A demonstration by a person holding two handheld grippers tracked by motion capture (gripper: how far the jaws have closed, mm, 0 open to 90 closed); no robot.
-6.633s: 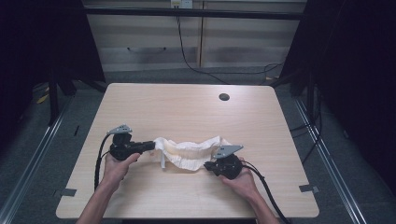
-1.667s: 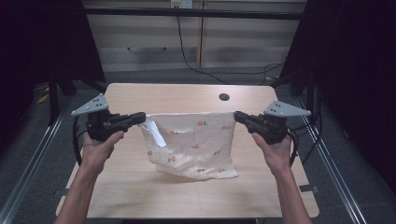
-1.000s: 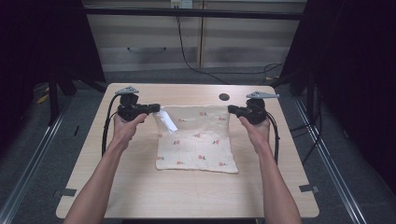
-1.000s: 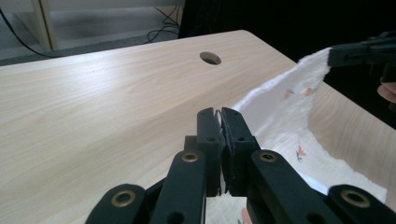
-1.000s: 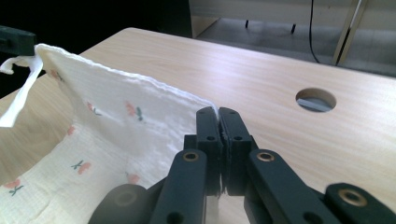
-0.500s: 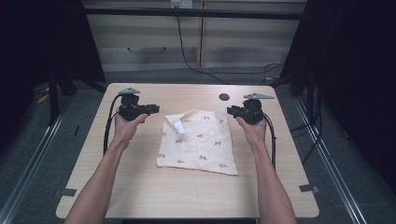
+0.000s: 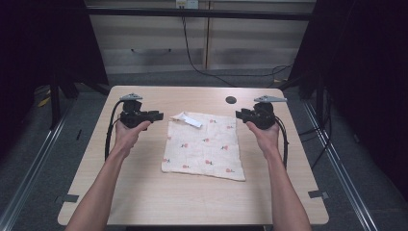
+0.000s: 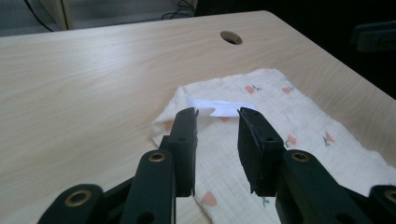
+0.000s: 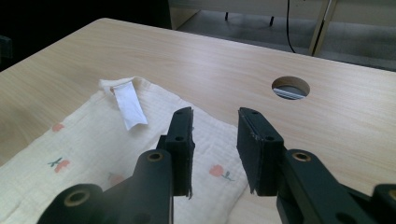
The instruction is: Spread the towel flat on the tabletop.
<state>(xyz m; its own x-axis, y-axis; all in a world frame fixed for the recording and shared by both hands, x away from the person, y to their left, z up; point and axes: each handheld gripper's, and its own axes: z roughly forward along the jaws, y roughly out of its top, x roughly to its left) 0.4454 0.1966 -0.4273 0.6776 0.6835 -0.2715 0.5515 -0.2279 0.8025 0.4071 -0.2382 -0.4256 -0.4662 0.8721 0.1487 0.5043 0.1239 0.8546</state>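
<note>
A cream cloth (image 7: 204, 147) with small red flower prints lies spread flat on the wooden table (image 7: 144, 192). Its far left corner is folded over and shows a white label (image 7: 190, 120). My left gripper (image 7: 161, 115) hovers just left of that corner, and its jaws have just been opening with nothing between them. In the left gripper view the label (image 8: 219, 107) lies just beyond the left gripper (image 8: 218, 114). My right gripper (image 7: 238, 114) sits at the cloth's far right corner, its jaws also just opened and empty. The right gripper (image 9: 215, 114) hangs over the cloth's edge (image 9: 205, 172).
A round cable hole (image 7: 231, 100) is in the table behind the cloth, close to the right gripper. Bare tabletop surrounds the cloth on all sides. Black cables trail from both grippers along the person's forearms. Dark floor and rails flank the table.
The cloth, earlier held stretched in the air between both grippers, now lies flat on the table. Both grippers have let go of its far corners and drawn slightly outward.
</note>
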